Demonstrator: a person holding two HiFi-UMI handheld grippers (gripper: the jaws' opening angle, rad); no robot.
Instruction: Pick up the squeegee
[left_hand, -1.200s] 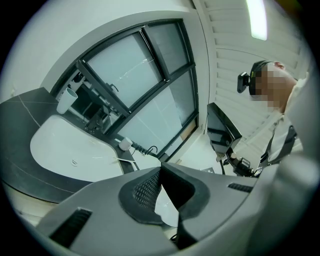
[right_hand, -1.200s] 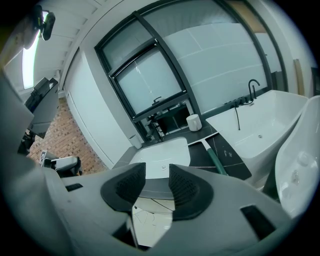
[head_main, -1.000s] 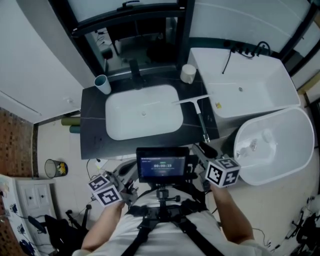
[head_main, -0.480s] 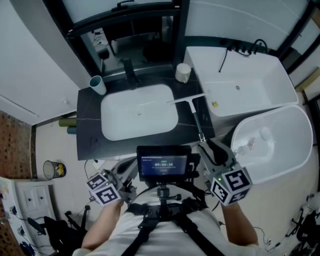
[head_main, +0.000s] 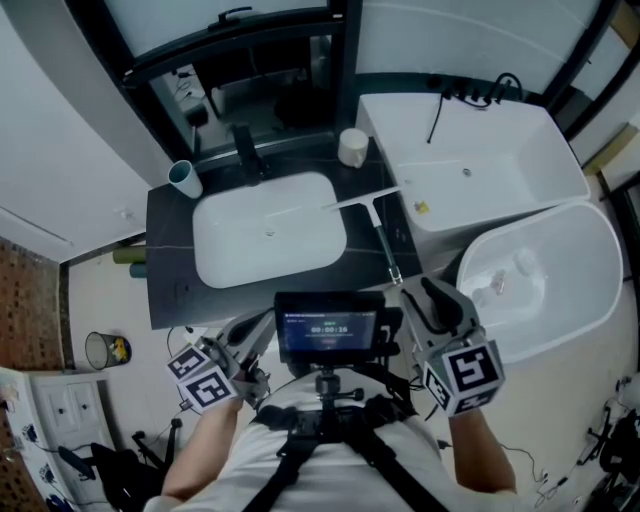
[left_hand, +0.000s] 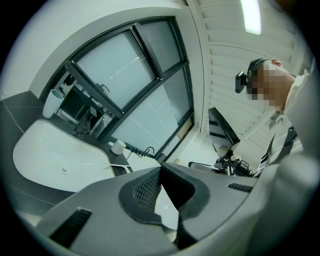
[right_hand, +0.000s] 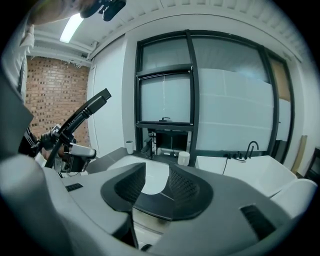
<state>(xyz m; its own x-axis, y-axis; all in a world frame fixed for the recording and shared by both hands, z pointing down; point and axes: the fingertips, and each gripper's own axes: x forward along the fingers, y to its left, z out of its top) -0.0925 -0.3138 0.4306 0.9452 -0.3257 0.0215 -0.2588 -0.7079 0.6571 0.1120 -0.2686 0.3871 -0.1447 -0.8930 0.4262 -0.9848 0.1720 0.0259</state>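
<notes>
Judged the reach step in hand, with nothing yet gripped. Found the squeegee (head_main: 381, 236), a pale thin blade on a long dark handle, lying flat on the dark stone counter (head_main: 172, 292) just right of the white rectangular basin (head_main: 268, 240). Noted its blade at the far end, left tip reaching over the basin's rim, and its handle running toward the counter's near edge.

Saw the right gripper (head_main: 428, 300), grey with dark ribbed pads, poised near the handle's near end and apart from it. Read its jaws as about half apart, with only basin and counter showing through the gap. Saw the left gripper (left_hand: 161, 171) low at the near left, off the counter, jaw tips together on nothing.

Reckoned the next move as follows: lower the right gripper toward the far side, line the jaws across the handle, straddle it close to its near end, then close. Expected a slim handle lying flat to offer little height, so called for pads dropped right down to the stone.

Noted the counter's near edge just beside the handle end. Noted a white box-shaped fixture (head_main: 480, 170) and a white oval tub (head_main: 560, 270) close on the right, and a chest-mounted dark screen (head_main: 325, 325) just left of the right gripper. Found open room above the counter, with a white round cup (head_main: 352, 147) and a black tap (head_main: 245, 150) well apart at the far side.
</notes>
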